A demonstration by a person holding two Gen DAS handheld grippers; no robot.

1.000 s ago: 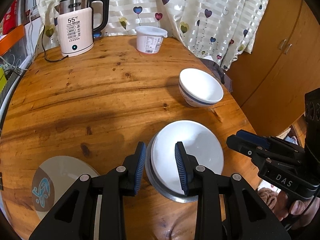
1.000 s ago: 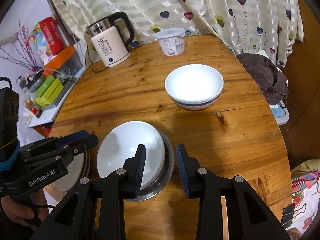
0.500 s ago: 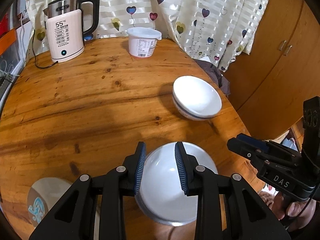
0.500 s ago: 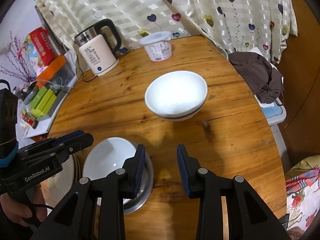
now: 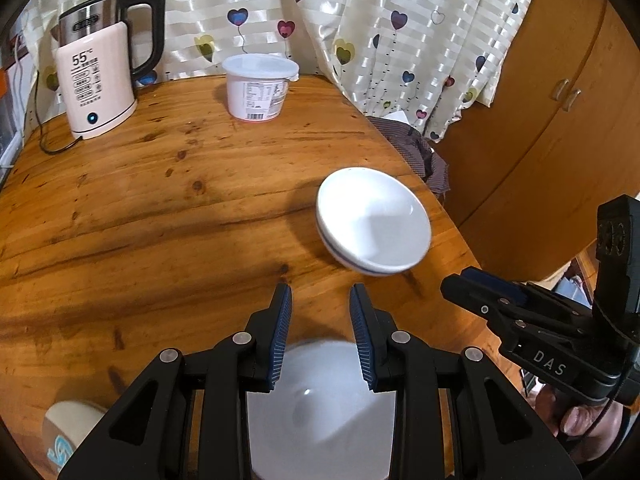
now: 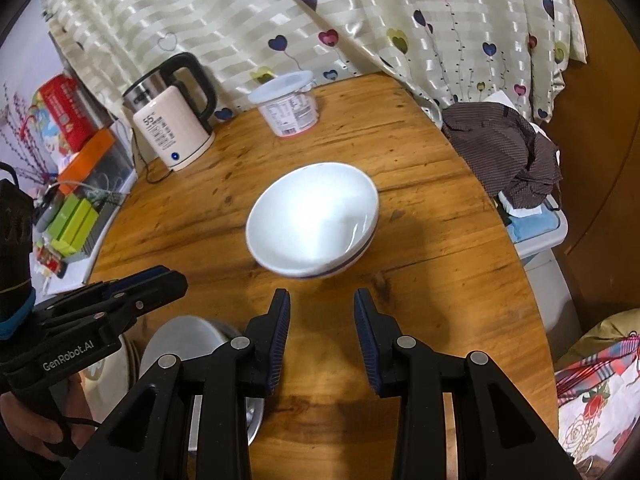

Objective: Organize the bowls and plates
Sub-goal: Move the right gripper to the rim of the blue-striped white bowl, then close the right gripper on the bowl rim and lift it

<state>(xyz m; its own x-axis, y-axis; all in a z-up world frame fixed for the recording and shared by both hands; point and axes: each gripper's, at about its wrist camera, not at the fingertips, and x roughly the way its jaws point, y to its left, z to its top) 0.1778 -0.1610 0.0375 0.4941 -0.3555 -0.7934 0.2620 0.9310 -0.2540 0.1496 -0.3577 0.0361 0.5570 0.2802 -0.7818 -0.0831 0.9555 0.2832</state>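
Observation:
A white bowl with a blue band (image 5: 374,226) (image 6: 314,224) stands alone on the round wooden table (image 5: 140,208), toward its right edge. A second white bowl (image 5: 320,408) sits in a metal dish (image 6: 180,340) at the near edge, under my left gripper. A patterned plate (image 5: 66,432) lies to its left. My left gripper (image 5: 320,332) is open and empty above the near bowl. My right gripper (image 6: 322,338) is open and empty, just short of the banded bowl.
A pink electric kettle (image 5: 96,76) and a lidded white tub (image 5: 258,88) stand at the table's far side before a heart-print curtain (image 6: 320,20). Brown cloth (image 6: 504,148) hangs off the right edge. Boxes (image 6: 72,220) sit on a shelf at the left.
Both grippers have moved forward toward the banded bowl. The near bowl and plate have slid down and partly out of both views. Both grippers stay open.

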